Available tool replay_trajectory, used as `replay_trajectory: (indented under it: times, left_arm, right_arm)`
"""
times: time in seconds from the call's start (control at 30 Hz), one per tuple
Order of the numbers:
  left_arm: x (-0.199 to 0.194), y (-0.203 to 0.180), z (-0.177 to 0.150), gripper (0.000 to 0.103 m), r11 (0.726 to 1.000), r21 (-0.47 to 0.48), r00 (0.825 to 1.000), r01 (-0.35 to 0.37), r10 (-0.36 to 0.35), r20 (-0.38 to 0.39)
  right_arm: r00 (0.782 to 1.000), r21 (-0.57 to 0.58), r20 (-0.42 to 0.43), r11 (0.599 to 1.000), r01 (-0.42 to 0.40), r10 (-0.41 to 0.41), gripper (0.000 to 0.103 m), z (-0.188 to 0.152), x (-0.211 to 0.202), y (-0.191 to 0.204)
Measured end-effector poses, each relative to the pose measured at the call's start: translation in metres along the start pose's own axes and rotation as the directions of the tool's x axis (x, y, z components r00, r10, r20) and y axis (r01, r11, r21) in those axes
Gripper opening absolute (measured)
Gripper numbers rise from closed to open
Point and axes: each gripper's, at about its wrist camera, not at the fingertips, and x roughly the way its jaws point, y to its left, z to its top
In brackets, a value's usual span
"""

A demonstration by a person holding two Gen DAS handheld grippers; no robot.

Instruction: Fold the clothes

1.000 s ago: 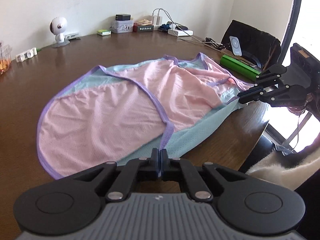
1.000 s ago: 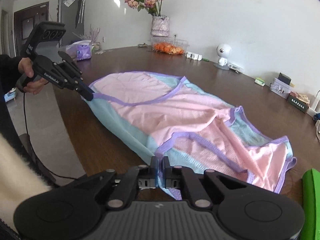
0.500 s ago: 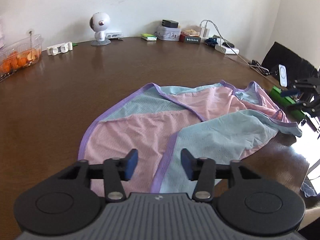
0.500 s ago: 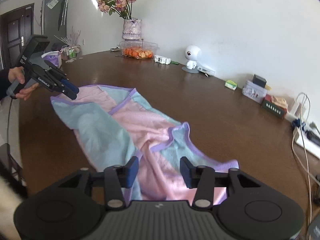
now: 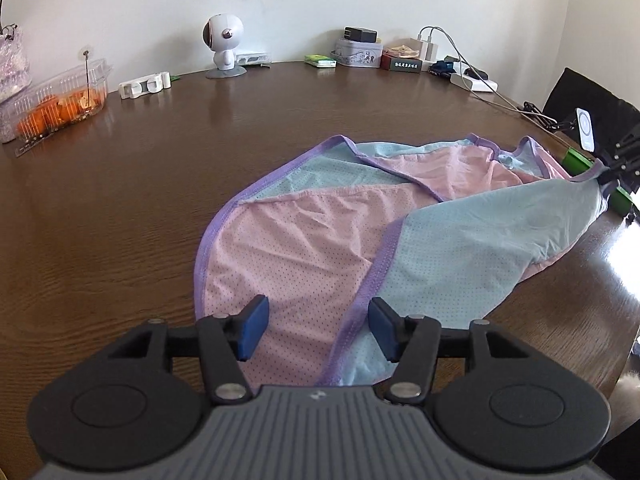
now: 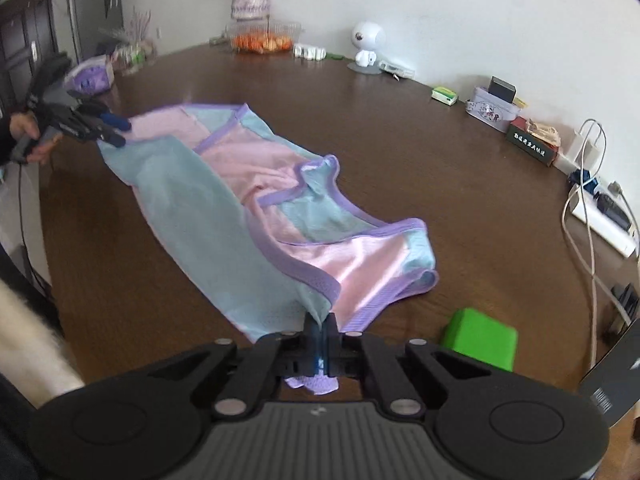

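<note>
Right hand-held gripper (image 6: 321, 330) (jaws closed) pinches the garment (image 6: 224, 216).

The garment (image 5: 360, 236) is pale pink and light blue mesh, dotted all over with tiny holes, and edged with a lilac band (image 5: 374, 276). The table (image 5: 100, 208) is dark brown wood with a fine wavy grain and a glossy sheen. Both grippers are black with a grey ribbed body, and their pads (image 5: 252, 330) are deep blue. A small figure (image 5: 224, 46) by the white wall is white with a dark face. The clear box (image 5: 60, 100) holds orange fruit. A block (image 6: 478, 344) near the table edge is bright green. The tin (image 6: 494, 110) is pale with small coloured pictures, and the vase (image 6: 250, 0) has a lilac pattern.
</note>
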Motion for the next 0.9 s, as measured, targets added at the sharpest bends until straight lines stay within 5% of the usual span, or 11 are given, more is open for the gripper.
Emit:
replay_trajectory:
  times: [0.13,0.27,0.4,0.53,0.73,0.83,0.9]
  left_arm:
    - [-0.001,0.004,0.001,0.056,1.000,-0.023,1.000,-0.009,0.008,-0.003]
    - [-0.010,0.004,0.002,0.056,0.998,-0.059,1.000,-0.008,0.008,0.005]
    - [-0.009,-0.010,0.008,0.057,0.999,-0.029,0.999,0.026,-0.025,0.023]
    - [0.001,-0.016,0.002,0.058,1.000,0.010,1.000,0.001,-0.001,-0.005]
    - [-0.005,-0.019,-0.009,0.068,0.999,0.020,0.999,-0.039,0.039,0.005]
    - [-0.003,-0.019,0.017,0.066,1.000,0.000,1.000,-0.005,0.005,-0.016]
    - [0.011,-0.024,0.053,0.074,1.000,0.021,1.000,-0.019,0.019,0.017]
  right_arm:
    - [0.995,-0.151,-0.061,0.986,0.071,-0.081,0.017,0.016,0.020,0.000]
    - [0.998,-0.148,0.054,0.989,0.024,-0.016,0.034,0.022,0.005,0.014]
    - [0.981,-0.090,0.160,0.991,-0.099,0.113,0.032,0.028,0.019,0.035]
    - [0.986,-0.023,0.135,0.995,-0.098,0.101,0.033,0.017,0.052,0.041]
    - [0.985,0.068,0.131,0.990,-0.124,0.114,0.038,-0.010,0.042,0.036]
    - [0.989,0.056,0.115,0.993,-0.102,0.095,0.038,-0.001,0.036,0.033]
    - [0.980,0.045,0.182,0.995,-0.088,0.079,0.042,0.021,0.030,0.030]
